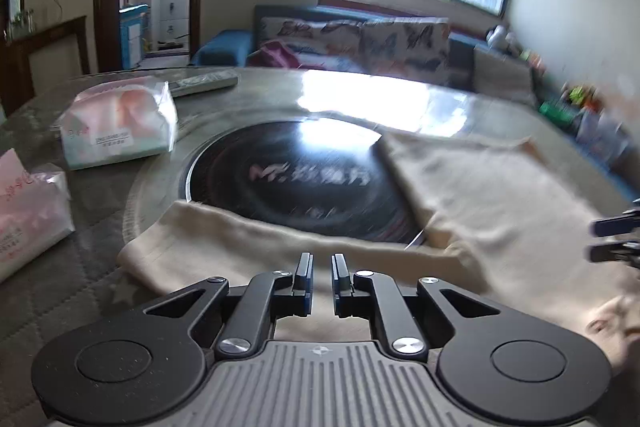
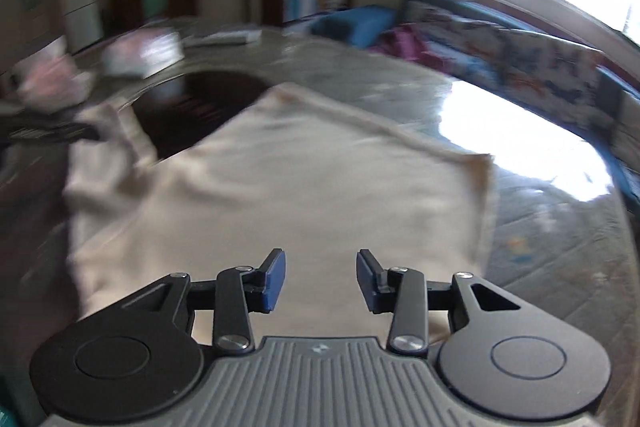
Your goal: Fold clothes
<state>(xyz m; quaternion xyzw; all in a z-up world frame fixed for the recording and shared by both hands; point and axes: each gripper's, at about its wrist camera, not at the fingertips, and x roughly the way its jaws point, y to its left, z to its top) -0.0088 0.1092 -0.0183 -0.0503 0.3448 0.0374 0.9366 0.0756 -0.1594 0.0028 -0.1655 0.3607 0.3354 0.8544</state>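
Below, cream garment [image 2: 280, 167] flat, left tool [image 1: 322, 273] narrowly parted, right tool [image 2: 321, 277] wider, both tilted down, empty.

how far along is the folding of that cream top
Done: the cream garment is spread flat on the round table, one sleeve still out sideways. In hand: nothing; left gripper and right gripper hold no cloth. Left: every fold.
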